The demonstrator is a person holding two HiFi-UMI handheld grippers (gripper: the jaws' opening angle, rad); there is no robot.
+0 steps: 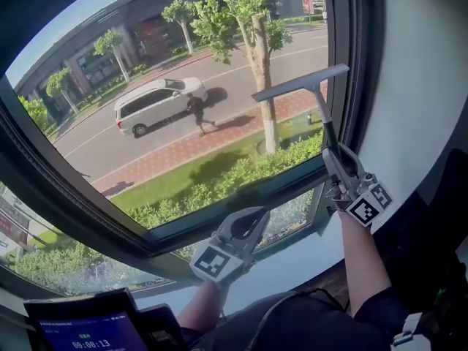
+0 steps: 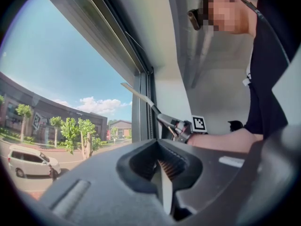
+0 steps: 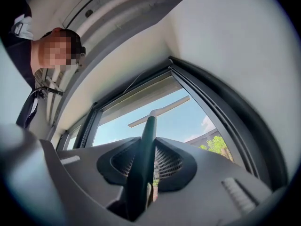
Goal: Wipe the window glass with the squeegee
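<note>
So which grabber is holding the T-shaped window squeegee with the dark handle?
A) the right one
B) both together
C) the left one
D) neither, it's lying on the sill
A: the right gripper is clamped on the dark handle of the T-shaped squeegee, whose pale blade is held up in front of the window glass. The left gripper is shut on nothing.

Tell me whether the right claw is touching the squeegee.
Touching. The right gripper view shows the right claw with its jaws closed on the dark handle of the squeegee, pressing against it on both sides.
</note>
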